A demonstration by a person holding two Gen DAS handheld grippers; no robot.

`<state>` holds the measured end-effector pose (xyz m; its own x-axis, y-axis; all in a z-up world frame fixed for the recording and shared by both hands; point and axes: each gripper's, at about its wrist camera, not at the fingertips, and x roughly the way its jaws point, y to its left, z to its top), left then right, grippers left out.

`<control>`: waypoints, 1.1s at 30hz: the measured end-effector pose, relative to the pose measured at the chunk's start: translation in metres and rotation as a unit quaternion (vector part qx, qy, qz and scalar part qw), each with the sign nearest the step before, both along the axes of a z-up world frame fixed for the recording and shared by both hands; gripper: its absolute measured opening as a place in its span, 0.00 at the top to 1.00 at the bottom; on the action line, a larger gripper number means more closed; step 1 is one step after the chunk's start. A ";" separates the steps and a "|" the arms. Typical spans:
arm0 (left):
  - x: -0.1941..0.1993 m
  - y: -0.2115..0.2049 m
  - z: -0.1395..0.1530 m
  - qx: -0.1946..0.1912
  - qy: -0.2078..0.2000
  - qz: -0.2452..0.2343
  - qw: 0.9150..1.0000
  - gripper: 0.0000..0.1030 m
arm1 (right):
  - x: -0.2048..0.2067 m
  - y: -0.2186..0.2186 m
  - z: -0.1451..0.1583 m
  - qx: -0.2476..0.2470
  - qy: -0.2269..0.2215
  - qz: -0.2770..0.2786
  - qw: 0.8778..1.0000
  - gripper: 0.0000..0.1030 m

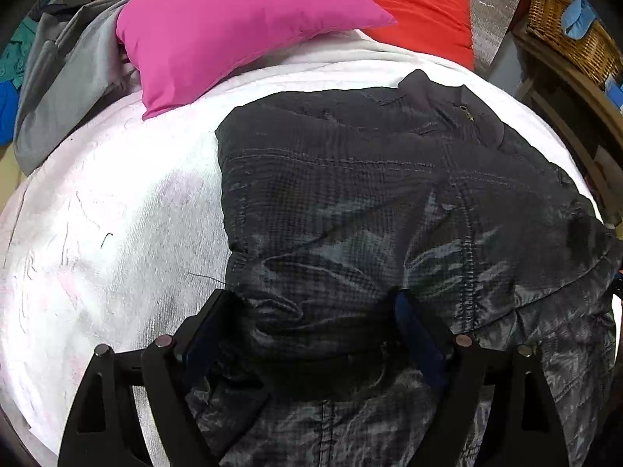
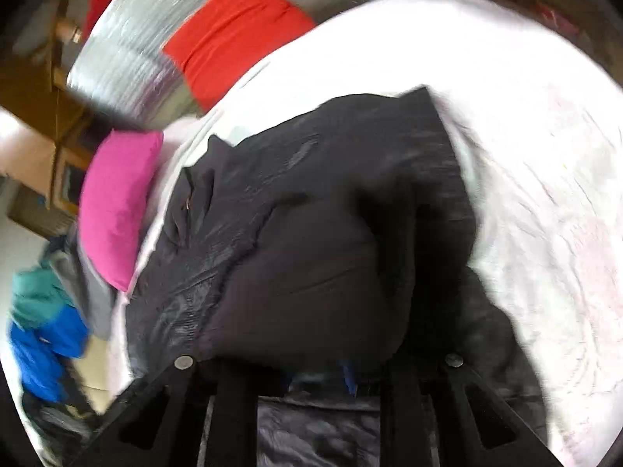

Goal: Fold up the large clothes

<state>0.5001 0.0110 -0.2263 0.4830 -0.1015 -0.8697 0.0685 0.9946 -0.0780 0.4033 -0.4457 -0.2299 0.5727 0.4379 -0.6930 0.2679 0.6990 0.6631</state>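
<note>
A dark quilted jacket (image 1: 370, 194) lies spread on the white bed cover (image 1: 117, 233), its collar and zip (image 1: 467, 116) at the far end. My left gripper (image 1: 311, 303) stands wide open over the near hem. A slack bunch of the jacket sits between its blue-padded fingers (image 1: 412, 323), and the pads do not squeeze it. In the blurred right wrist view, a fold of the jacket (image 2: 311, 233) bulges up out of my right gripper (image 2: 350, 369). That gripper's narrow jaws are shut on the fabric, which hides the fingertips.
A pink pillow (image 1: 233, 27) and a red pillow (image 1: 420, 11) lie at the head of the bed against a silver foil mat (image 1: 490, 0). Grey clothes (image 1: 66, 89) are piled at the left edge. A wicker basket (image 1: 564, 23) stands on wooden shelving at the right. Blue and teal garments (image 2: 43, 334) lie beside the bed.
</note>
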 end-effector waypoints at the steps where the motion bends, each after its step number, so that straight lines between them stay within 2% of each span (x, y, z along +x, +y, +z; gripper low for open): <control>1: 0.001 0.000 -0.001 0.001 0.002 0.003 1.000 0.13 | -0.004 -0.008 0.002 0.010 0.000 -0.003 1.000 0.76; 3: 0.002 0.002 -0.001 -0.005 0.008 0.009 1.000 0.13 | -0.015 -0.031 0.007 0.013 -0.008 -0.027 1.000 0.67; 4: 0.002 0.004 0.000 -0.008 0.009 0.011 1.000 0.13 | -0.023 -0.045 0.010 0.017 -0.019 -0.047 0.999 0.59; 6: 0.000 0.007 0.006 -0.012 0.006 0.015 1.000 0.13 | -0.033 -0.068 0.016 0.031 -0.035 -0.090 0.995 0.40; 7: -0.002 0.008 0.010 -0.014 0.000 0.014 1.000 0.13 | -0.040 -0.080 0.019 0.040 -0.051 -0.120 0.991 0.26; 8: -0.004 0.010 0.015 -0.017 -0.007 0.012 1.000 0.13 | -0.038 -0.087 0.021 0.048 -0.064 -0.130 0.988 0.24; 11: -0.010 0.021 0.032 -0.041 -0.037 0.014 0.998 0.13 | -0.030 -0.087 0.019 0.066 -0.066 -0.107 0.990 0.24; 14: -0.010 0.037 0.042 -0.061 -0.055 0.032 0.996 0.13 | -0.014 -0.072 0.014 0.026 -0.045 -0.079 0.996 0.24; 16: -0.004 0.048 0.035 -0.070 -0.041 0.050 0.995 0.13 | -0.002 -0.062 0.008 -0.003 -0.030 -0.057 0.998 0.24; 19: 0.014 0.062 0.010 -0.107 0.013 0.063 0.992 0.13 | 0.015 -0.048 -0.004 -0.020 -0.017 -0.018 0.999 0.24; 21: 0.019 0.070 -0.001 -0.141 0.037 0.073 0.987 0.13 | 0.024 -0.040 -0.012 -0.019 -0.013 0.003 1.000 0.24; 22: 0.021 0.074 -0.006 -0.170 0.046 0.074 0.982 0.13 | 0.029 -0.033 -0.015 -0.018 -0.013 0.022 1.000 0.24; 25: 0.021 0.073 -0.008 -0.226 0.052 0.050 0.972 0.13 | 0.022 -0.022 -0.021 -0.031 -0.022 0.058 0.998 0.24; 26: 0.021 0.069 -0.008 -0.231 0.051 0.040 0.971 0.13 | 0.023 -0.015 -0.019 -0.042 -0.029 0.060 0.997 0.28; 27: 0.021 0.066 -0.008 -0.225 0.050 0.037 0.972 0.13 | 0.023 -0.009 -0.017 -0.056 -0.035 0.065 0.996 0.39; 30: 0.023 0.059 -0.010 -0.208 0.046 0.035 0.977 0.14 | 0.022 0.003 -0.013 -0.100 -0.042 0.063 0.992 0.54; 32: 0.024 0.058 -0.012 -0.205 0.037 0.045 0.977 0.25 | 0.021 0.010 -0.007 -0.127 -0.061 0.064 0.988 0.60; 33: 0.024 0.055 -0.011 -0.201 0.030 0.046 0.978 0.28 | 0.022 0.014 -0.006 -0.142 -0.064 0.063 0.986 0.62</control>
